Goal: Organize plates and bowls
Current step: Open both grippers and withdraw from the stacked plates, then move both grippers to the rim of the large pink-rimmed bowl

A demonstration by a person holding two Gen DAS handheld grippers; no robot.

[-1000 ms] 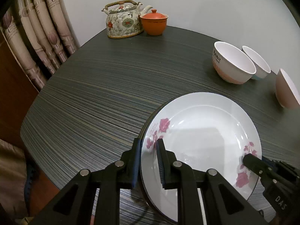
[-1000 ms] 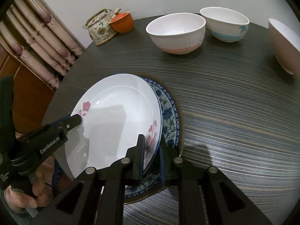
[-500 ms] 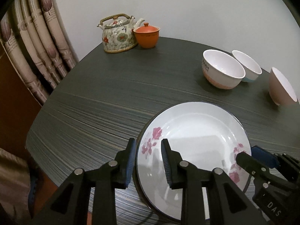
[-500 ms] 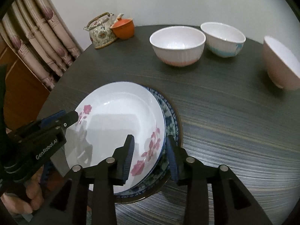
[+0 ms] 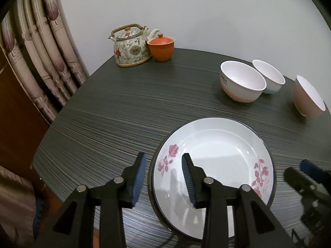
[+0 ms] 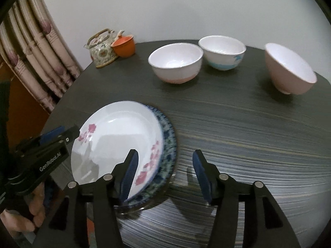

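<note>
A white plate with pink flowers [image 5: 213,161] [image 6: 120,136] lies on a blue-patterned plate [image 6: 168,142] at the near side of the dark table [image 5: 124,113]. My left gripper [image 5: 163,157] [image 6: 68,129] hovers over the plates' left rim. Its jaws are opening, and the pads stand off the rim that passes between them. My right gripper [image 6: 164,153] [image 5: 295,168] straddles the right rim from above. Its jaws are opening too, clear of the plates. Three bowls stand at the far right: a white one with a pink base [image 5: 242,82] [image 6: 175,62], a white-and-blue one [image 5: 269,76] [image 6: 222,51], and a pink one [image 5: 308,97] [image 6: 289,70].
A floral teapot [image 5: 130,45] and an orange lidded cup [image 5: 161,46] stand at the table's far edge by the wall. A patterned curtain [image 5: 37,51] hangs on the left. A person's hand [image 6: 20,217] grips the left tool below the table's near edge.
Both grippers' jaws have spread off the flowered plate's rim, and both have lifted and drawn back. The plate now rests on the blue one.
</note>
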